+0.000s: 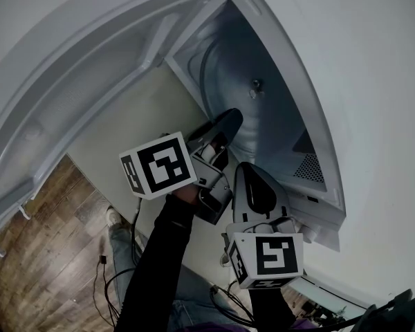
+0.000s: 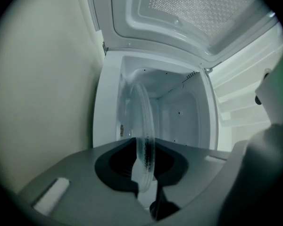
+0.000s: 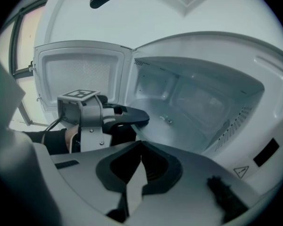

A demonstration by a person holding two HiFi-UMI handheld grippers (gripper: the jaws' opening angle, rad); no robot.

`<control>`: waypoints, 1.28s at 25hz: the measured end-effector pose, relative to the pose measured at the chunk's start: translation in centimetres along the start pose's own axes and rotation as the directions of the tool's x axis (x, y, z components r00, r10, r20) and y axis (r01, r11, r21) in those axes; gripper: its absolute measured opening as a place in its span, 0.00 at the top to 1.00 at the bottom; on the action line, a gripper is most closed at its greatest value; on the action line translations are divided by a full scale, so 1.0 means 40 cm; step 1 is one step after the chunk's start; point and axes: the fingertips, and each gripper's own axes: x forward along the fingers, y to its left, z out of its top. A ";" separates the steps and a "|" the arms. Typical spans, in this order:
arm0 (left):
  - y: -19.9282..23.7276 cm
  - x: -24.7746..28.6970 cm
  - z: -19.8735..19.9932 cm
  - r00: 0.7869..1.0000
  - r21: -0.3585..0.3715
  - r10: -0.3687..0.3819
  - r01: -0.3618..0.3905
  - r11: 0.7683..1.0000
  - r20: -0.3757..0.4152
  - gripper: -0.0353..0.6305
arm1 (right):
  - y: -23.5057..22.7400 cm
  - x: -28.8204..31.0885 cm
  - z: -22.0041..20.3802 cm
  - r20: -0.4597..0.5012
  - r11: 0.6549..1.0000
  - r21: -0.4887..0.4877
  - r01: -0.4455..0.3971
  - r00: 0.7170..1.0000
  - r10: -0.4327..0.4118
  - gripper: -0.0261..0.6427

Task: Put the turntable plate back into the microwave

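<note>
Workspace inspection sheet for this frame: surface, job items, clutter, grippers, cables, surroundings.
surface: cavity floor of the microwave, mostly under the glass; no countertop clearly seen.
job's things: turntable plate inside the cavity, its near rim gripped; cannot tell whether it sits on the hub. The door is swung wide open.
clutter: nothing seen.
grippers: left gripper shut on the plate's rim, reaching into the cavity; right gripper shut and empty, just outside the opening.
cables: dark cables trail over the floor below the person.
surroundings: wood floor, pale wall, the person's dark sleeve.
</note>
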 end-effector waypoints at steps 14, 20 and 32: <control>0.011 -0.003 0.017 0.998 -0.009 0.060 -0.060 0.998 -0.011 0.86 | -0.013 0.037 -0.014 -0.025 0.969 0.240 -0.063 0.997 0.071 0.85; 0.012 -0.002 0.019 0.997 -0.027 0.070 -0.071 0.997 -0.019 0.85 | -0.020 0.054 -0.016 0.003 0.902 0.417 -0.114 0.992 0.124 0.82; 0.003 0.010 0.021 0.996 -0.044 0.064 -0.067 0.997 -0.056 0.85 | -0.021 0.059 0.015 0.126 0.725 0.649 -0.228 0.973 0.193 0.78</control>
